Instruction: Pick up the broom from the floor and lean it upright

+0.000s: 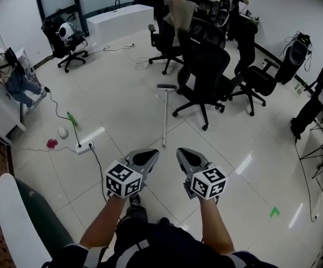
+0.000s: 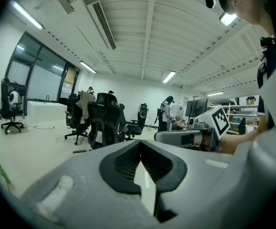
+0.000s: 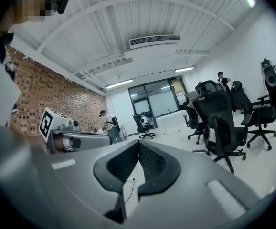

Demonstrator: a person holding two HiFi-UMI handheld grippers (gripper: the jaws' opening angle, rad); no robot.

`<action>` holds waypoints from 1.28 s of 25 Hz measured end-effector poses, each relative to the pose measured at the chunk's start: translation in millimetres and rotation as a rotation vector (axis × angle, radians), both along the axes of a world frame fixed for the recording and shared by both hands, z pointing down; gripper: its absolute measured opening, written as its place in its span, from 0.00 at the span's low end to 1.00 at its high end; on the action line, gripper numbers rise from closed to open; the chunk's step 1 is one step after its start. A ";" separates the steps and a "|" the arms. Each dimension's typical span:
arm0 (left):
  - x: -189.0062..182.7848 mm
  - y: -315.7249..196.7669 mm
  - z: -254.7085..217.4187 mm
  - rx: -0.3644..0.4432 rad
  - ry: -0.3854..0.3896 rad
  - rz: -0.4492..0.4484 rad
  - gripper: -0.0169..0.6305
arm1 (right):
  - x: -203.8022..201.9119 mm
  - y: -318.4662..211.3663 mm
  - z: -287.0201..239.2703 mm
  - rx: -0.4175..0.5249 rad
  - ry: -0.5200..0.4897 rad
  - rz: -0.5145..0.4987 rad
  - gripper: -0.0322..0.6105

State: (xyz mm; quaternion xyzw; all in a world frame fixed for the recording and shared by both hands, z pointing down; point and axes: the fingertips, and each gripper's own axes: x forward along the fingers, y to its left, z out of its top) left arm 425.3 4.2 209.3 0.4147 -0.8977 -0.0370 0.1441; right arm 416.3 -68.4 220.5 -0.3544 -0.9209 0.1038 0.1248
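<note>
The left gripper [image 1: 152, 154] is held low, jaws pressed together on nothing. Just ahead, the broom [image 1: 164, 116] is seen lying flat on the floor [image 1: 122, 110], head at the far end. The right gripper [image 1: 182, 153] is likewise closed, empty. A chair [image 1: 206, 71] is seen beside the broom.

Head cam looks steeply down over left gripper [image 1: 143, 158] and right gripper [image 1: 187, 156] onto floor [image 1: 122, 110]. Gripper cams sit low behind their jaws, facing roughly level. All three catch the chairs [image 1: 206, 71].
</note>
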 end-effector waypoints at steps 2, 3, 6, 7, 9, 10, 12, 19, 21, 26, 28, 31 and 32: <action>-22.0 7.4 4.6 0.005 0.001 0.009 0.03 | -18.4 6.9 5.7 0.007 0.007 0.008 0.06; -34.4 11.5 6.2 0.009 0.001 0.015 0.03 | -29.0 9.9 8.3 0.011 0.011 0.016 0.06; -79.0 30.5 5.6 0.025 -0.013 0.029 0.03 | -68.0 21.8 11.4 0.026 0.020 0.052 0.06; -95.1 40.7 3.8 0.029 -0.021 0.032 0.03 | -81.8 29.2 10.7 0.029 0.019 0.065 0.06; -125.3 64.7 -0.5 0.038 -0.036 0.038 0.03 | -108.1 48.5 8.7 0.037 0.014 0.087 0.06; -139.1 76.7 -2.1 0.044 -0.039 0.044 0.03 | -121.2 59.0 7.5 0.042 0.012 0.100 0.06; -163.9 98.3 -3.4 0.055 -0.037 0.066 0.03 | -146.7 79.7 3.0 0.046 0.007 0.126 0.06; -240.3 158.7 -6.2 0.063 -0.048 0.097 0.03 | -215.6 140.2 -22.2 0.060 -0.047 0.135 0.06; -260.1 169.0 -5.9 0.063 -0.052 0.102 0.03 | -235.1 147.9 -20.7 0.062 -0.045 0.142 0.06; -314.8 181.7 -0.7 0.063 -0.058 0.119 0.03 | -291.8 150.4 -5.9 0.058 -0.023 0.173 0.06; -340.7 184.1 2.2 0.069 -0.067 0.134 0.03 | -319.7 151.6 1.0 0.054 -0.019 0.182 0.06; -387.1 185.3 13.8 0.063 -0.064 0.153 0.03 | -364.5 156.3 11.9 0.058 -0.018 0.178 0.06; -404.3 184.4 17.2 0.062 -0.060 0.158 0.03 | -381.2 155.8 14.2 0.060 -0.019 0.184 0.06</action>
